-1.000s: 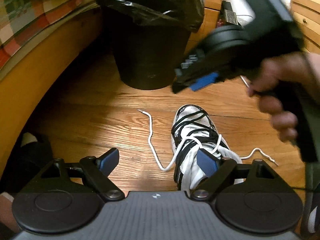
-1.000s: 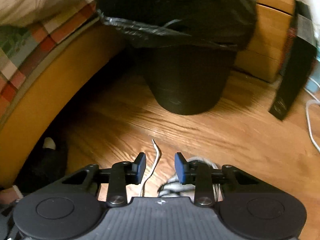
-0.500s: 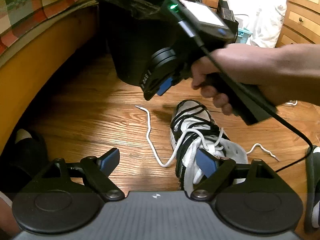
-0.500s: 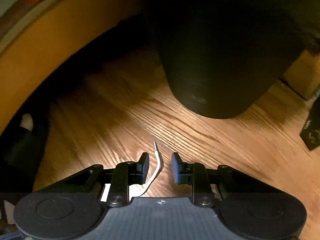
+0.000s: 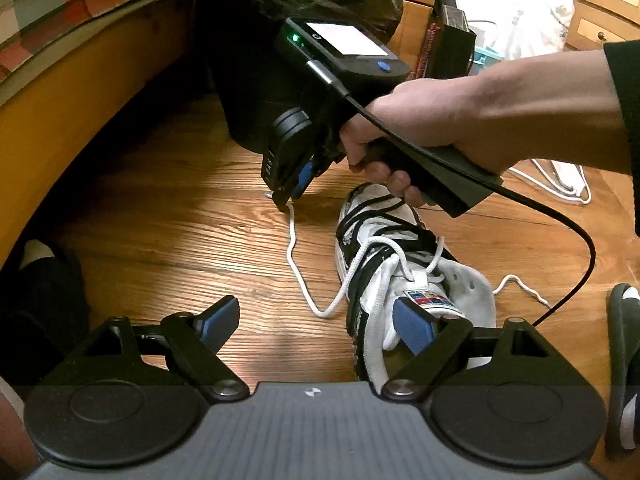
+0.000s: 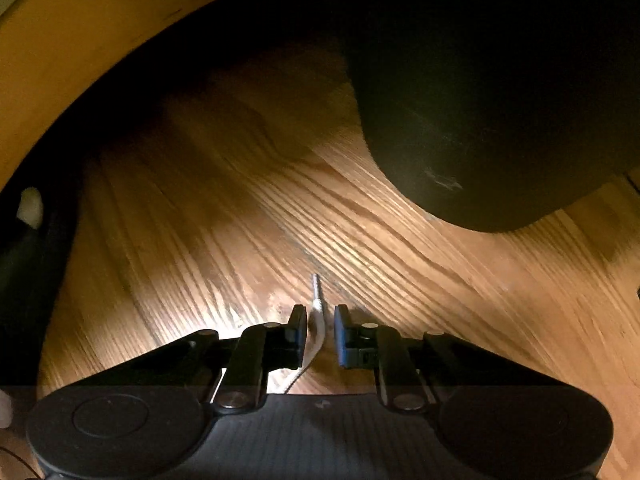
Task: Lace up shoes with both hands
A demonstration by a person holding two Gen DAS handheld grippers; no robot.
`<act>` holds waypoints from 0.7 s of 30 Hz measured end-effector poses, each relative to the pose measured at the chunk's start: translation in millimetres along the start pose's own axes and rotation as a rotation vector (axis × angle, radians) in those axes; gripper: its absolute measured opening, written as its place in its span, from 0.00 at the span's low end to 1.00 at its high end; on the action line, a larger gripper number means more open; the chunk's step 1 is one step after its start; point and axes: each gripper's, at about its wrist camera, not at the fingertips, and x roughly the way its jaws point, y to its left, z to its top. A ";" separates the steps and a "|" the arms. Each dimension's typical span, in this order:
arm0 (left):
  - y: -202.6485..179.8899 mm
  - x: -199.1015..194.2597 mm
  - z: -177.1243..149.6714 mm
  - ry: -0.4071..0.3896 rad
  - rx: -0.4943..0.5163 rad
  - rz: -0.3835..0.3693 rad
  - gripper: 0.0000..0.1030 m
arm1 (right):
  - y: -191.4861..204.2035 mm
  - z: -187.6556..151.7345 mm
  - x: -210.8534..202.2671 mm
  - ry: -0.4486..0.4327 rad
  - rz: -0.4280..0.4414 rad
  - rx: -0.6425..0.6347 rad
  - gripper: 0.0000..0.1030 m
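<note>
A white and black high-top shoe [image 5: 404,268] lies on the wood floor, its white lace [image 5: 294,256] trailing left to a free end. My left gripper [image 5: 316,322] is open wide, low over the floor, its right finger by the shoe's tongue. My right gripper [image 5: 290,190] points down at the lace's free end. In the right wrist view the right gripper [image 6: 320,328] has a narrow gap, and the lace tip [image 6: 317,300] lies between the pads, untouched. The other lace end [image 5: 520,286] lies right of the shoe.
A black bin [image 5: 248,92] with a bag liner stands just behind the lace end, and fills the right wrist view [image 6: 500,100]. A wooden bed frame [image 5: 80,120] curves along the left. A cable [image 5: 576,264] hangs from the right gripper. A slipper [image 5: 624,360] lies at the right edge.
My right gripper has moved down and left from above the shoe to the lace's free end, its pads closing in around the tip. My left gripper has stayed in place, open.
</note>
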 end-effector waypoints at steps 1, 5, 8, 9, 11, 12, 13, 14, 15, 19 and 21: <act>-0.5 -0.3 -0.2 0.001 0.004 -0.002 0.84 | 0.0 0.3 1.6 0.001 -0.002 -0.004 0.17; -0.4 -1.0 -0.9 0.005 0.009 -0.004 0.84 | -2.2 -0.1 5.4 0.010 0.006 0.007 0.11; 1.9 -1.4 -1.8 0.005 0.000 0.007 0.84 | -2.5 -1.9 8.0 0.008 0.011 -0.002 0.05; 1.3 -2.1 -1.1 0.004 -0.001 0.009 0.84 | -2.8 -2.2 7.3 0.007 0.009 -0.003 0.05; 2.4 -1.2 -0.3 0.009 -0.001 0.003 0.84 | -3.1 -2.8 4.1 0.001 0.002 0.004 0.04; 3.2 -0.8 0.0 0.012 0.000 0.000 0.84 | -2.2 -3.3 -1.1 -0.019 -0.002 0.000 0.04; 4.0 -0.4 0.3 0.015 0.001 -0.003 0.84 | -1.5 -3.9 -7.6 -0.035 -0.006 -0.002 0.04; 4.4 -0.1 0.3 0.016 0.003 -0.007 0.84 | -0.7 -4.8 -15.0 -0.051 -0.010 -0.004 0.04; 4.7 0.0 0.3 0.017 0.005 -0.012 0.84 | 0.2 -6.8 -26.5 -0.072 -0.014 -0.006 0.04; 9.5 -2.3 -1.0 0.014 0.023 -0.063 0.80 | 0.3 -26.4 -88.7 -0.182 -0.050 0.009 0.04; 11.8 -3.2 -1.0 0.015 0.029 -0.078 0.79 | -4.7 -40.9 -123.8 -0.244 -0.062 0.053 0.04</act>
